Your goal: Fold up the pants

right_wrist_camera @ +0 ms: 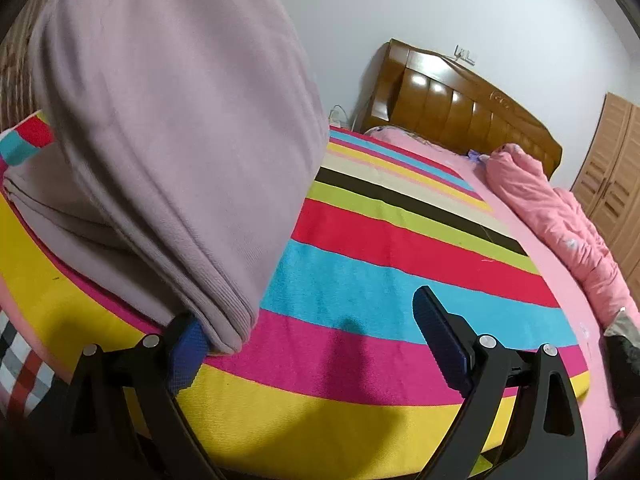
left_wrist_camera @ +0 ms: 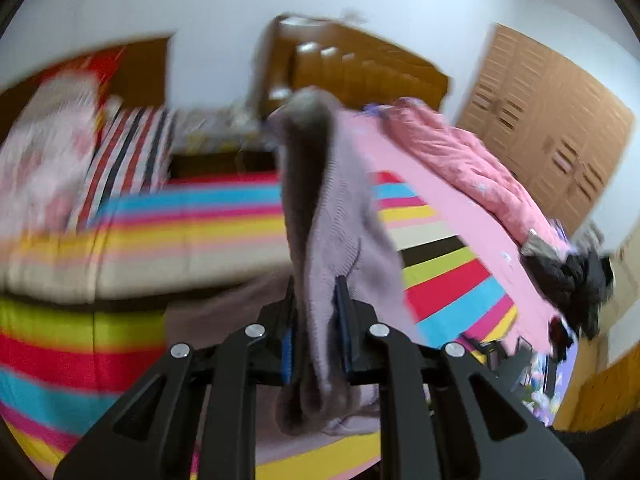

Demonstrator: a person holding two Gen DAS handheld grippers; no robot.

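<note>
The pants [left_wrist_camera: 332,216] are mauve-grey knit fabric. In the left wrist view my left gripper [left_wrist_camera: 316,320] is shut on a bunched part of them and holds them up above the striped bed; the view is blurred. In the right wrist view the pants [right_wrist_camera: 172,120] hang as a folded bundle at the upper left, their lower edge resting against the left blue pad [right_wrist_camera: 186,356]. My right gripper [right_wrist_camera: 312,344] is open, its fingers wide apart over the striped blanket [right_wrist_camera: 400,256], holding nothing.
A bright striped blanket [left_wrist_camera: 160,216] covers the bed. A pink quilt [right_wrist_camera: 560,216] lies bunched along the right side. A wooden headboard [right_wrist_camera: 460,108] and wardrobe [left_wrist_camera: 552,120] stand behind. Dark clothes [left_wrist_camera: 572,276] lie at the bed's right edge.
</note>
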